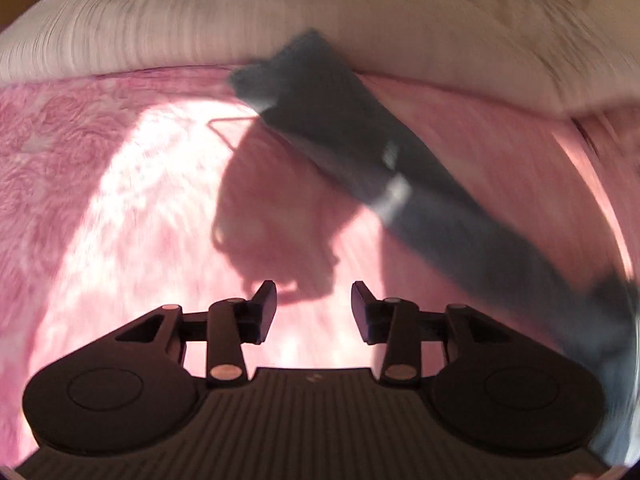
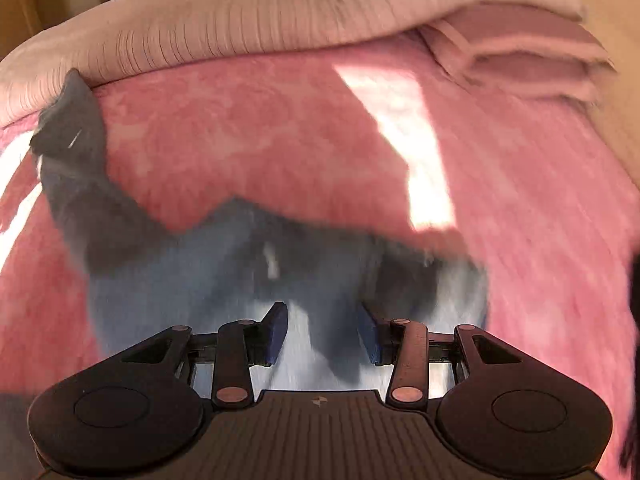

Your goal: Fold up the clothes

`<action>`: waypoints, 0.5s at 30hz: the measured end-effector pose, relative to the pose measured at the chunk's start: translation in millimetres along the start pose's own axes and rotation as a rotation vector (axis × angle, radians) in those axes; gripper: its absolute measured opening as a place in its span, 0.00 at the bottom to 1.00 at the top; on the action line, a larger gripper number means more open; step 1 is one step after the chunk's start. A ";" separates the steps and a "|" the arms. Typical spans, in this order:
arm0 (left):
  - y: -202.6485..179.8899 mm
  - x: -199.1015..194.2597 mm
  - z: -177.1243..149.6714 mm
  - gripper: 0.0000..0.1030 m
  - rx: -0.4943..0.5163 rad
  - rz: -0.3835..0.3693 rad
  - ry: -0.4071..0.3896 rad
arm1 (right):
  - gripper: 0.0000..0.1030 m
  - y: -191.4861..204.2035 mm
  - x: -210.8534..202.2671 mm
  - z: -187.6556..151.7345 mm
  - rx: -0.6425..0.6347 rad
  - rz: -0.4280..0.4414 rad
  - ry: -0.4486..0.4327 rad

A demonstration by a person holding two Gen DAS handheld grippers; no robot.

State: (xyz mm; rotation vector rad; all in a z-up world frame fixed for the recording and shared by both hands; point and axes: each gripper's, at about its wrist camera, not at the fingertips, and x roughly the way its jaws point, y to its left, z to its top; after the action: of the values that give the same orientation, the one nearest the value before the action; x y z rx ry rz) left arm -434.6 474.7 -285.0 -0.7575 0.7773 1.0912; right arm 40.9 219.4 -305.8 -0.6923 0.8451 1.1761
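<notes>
Left gripper (image 1: pixel 314 312): jaws apart, nothing between them, only pink bedspread (image 1: pixel 80 200) under the fingertips. Sun patch on the bedspread ahead of it, with the gripper's shadow falling across it.

Grey garment (image 1: pixel 360 132) in the left wrist view: a long dark strip running diagonally from the ribbed cream blanket (image 1: pixel 200 28) at the back down to the lower right edge. Well clear of the left jaws. Frame is motion-blurred.

Right gripper (image 2: pixel 324 332): jaws part open, grey garment (image 2: pixel 180 272) bunched directly under and between the blue pads (image 2: pixel 278 332). Too blurred to tell whether the pads press on the cloth. One end trails up left to the cream blanket (image 2: pixel 240 20).

Far right: folded pink towel stack (image 2: pixel 520 56) at the back, against the blanket.
</notes>
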 end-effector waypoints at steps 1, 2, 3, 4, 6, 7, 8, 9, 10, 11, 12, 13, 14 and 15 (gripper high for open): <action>8.3 9.4 13.8 0.37 -0.040 0.006 -0.007 | 0.41 -0.4 10.9 10.9 0.003 -0.013 -0.004; 16.6 18.9 27.5 0.37 -0.079 0.013 -0.013 | 0.41 -0.9 21.7 21.8 0.007 -0.027 -0.008; 24.7 28.2 40.9 0.38 -0.119 0.018 -0.020 | 0.41 -3.1 30.0 31.8 0.027 -0.023 -0.014; 31.9 37.0 51.3 0.38 -0.157 0.014 -0.022 | 0.41 -5.4 38.0 41.8 0.050 -0.016 -0.021; 46.2 54.6 72.2 0.38 -0.232 0.007 -0.027 | 0.41 -12.4 51.7 58.3 0.102 -0.006 -0.016; 53.0 63.5 82.5 0.38 -0.271 0.000 -0.029 | 0.41 -15.9 58.5 66.5 0.128 0.000 -0.013; 57.5 73.7 91.5 0.38 -0.315 -0.024 -0.031 | 0.41 -16.6 64.8 72.4 0.142 0.001 -0.005; 61.8 84.0 100.2 0.39 -0.360 -0.047 -0.034 | 0.42 -16.2 69.1 76.5 0.144 0.001 0.004; 65.2 95.1 107.3 0.39 -0.402 -0.059 -0.041 | 0.41 -15.7 73.1 80.6 0.145 0.000 0.012; 68.6 106.0 114.1 0.39 -0.444 -0.070 -0.049 | 0.42 -13.5 75.7 82.0 0.133 0.004 0.018; 71.6 115.2 119.1 0.39 -0.479 -0.078 -0.057 | 0.41 -11.1 78.2 83.3 0.119 0.007 0.025; 74.5 124.4 124.1 0.39 -0.514 -0.086 -0.065 | 0.41 -8.3 80.2 83.2 0.094 0.004 0.032; 77.1 133.6 128.8 0.39 -0.546 -0.092 -0.072 | 0.41 -6.5 81.7 81.8 0.074 -0.009 0.036; 77.0 142.2 131.4 0.35 -0.552 -0.085 -0.064 | 0.42 -5.3 83.1 78.7 0.058 -0.027 0.043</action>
State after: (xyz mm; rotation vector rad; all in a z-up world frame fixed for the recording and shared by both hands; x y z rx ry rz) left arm -448.0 672.9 -347.8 -1.2004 0.3813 1.2607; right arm 74.8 324.7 -335.5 -0.6814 0.9002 1.1121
